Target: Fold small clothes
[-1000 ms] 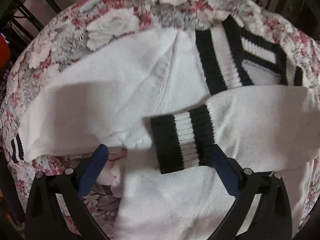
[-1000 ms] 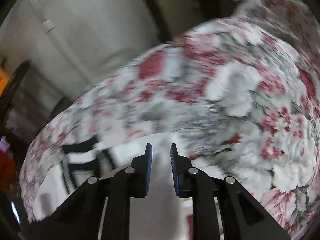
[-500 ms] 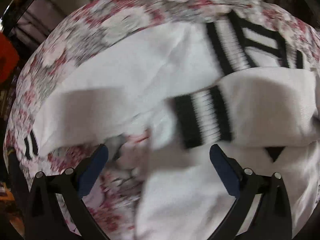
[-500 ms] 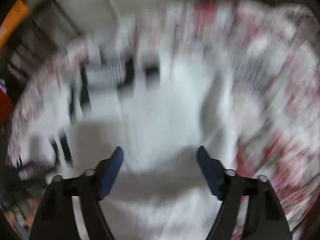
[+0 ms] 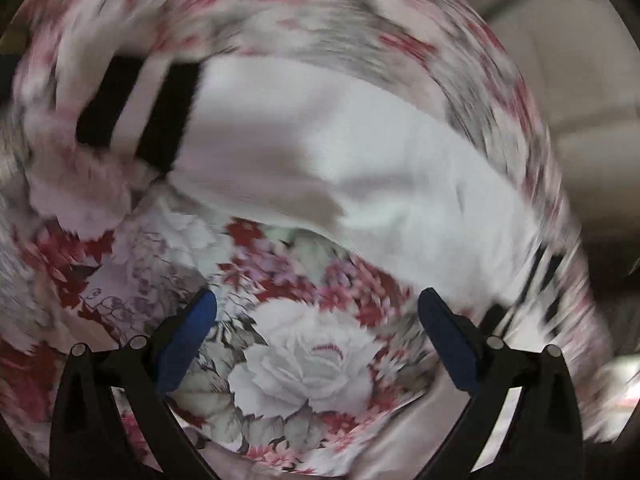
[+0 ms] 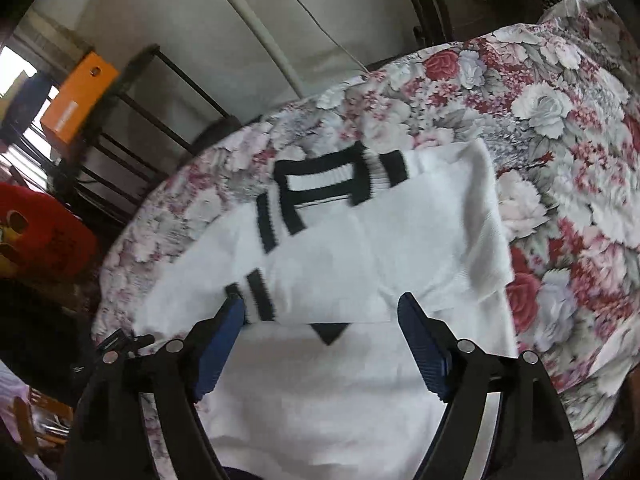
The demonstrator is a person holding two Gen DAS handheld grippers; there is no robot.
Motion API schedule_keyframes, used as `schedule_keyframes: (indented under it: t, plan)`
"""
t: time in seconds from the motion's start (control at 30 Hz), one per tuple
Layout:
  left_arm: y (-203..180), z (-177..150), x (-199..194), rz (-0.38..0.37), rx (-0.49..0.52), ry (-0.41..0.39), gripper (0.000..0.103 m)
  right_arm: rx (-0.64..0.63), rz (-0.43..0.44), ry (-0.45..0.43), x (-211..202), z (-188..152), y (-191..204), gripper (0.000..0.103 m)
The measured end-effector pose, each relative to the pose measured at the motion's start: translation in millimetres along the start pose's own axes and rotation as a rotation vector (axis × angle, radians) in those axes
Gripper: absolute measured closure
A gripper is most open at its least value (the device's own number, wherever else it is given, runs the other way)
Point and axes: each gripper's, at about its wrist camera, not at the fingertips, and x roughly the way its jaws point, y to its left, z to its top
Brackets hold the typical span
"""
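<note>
A white knitted sweater (image 6: 360, 240) with black-and-white striped trim lies on the floral tablecloth (image 6: 560, 120). One sleeve is folded across its chest, with the striped cuff (image 6: 256, 296) just beyond my right gripper's left finger. The V-neck collar (image 6: 320, 180) lies at the far side. My right gripper (image 6: 320, 304) hovers open above the sweater's middle, holding nothing. In the blurred left wrist view, my left gripper (image 5: 316, 300) is open over bare floral cloth (image 5: 312, 360). The other sleeve (image 5: 360, 152) stretches beyond it to a striped cuff (image 5: 136, 108) at the upper left.
Behind the table's far edge stand a black metal shelf with an orange box (image 6: 80, 96), a red object (image 6: 36, 232) at the left, and a white pole (image 6: 260, 28) against the pale wall. The cloth-covered table extends to the right of the sweater.
My right gripper went from nearly shut to wide open and drew back above the sweater. My left gripper swung off the folded sleeve and rolled, and now sits over bare cloth near the other sleeve.
</note>
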Motion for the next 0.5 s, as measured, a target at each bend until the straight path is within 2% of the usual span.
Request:
schedule_keyframes:
  t: [0.1,0.23,0.43,0.5]
  plan:
    - [19,21,6,-0.082,-0.137,0.036,0.013,0.004,0.026,0.0,-4,2,5,0.023]
    - [38,28,8,-0.151,-0.219,0.017,0.018,0.013,0.048,0.003,0,2,10,0.023]
    - [55,43,-1,-0.224,-0.25,-0.056,0.03,-0.025,0.036,0.039,17,3,16,0.023]
    - [55,46,-7,-0.228,-0.226,-0.09,0.042,-0.022,0.029,0.042,22,5,16,0.023]
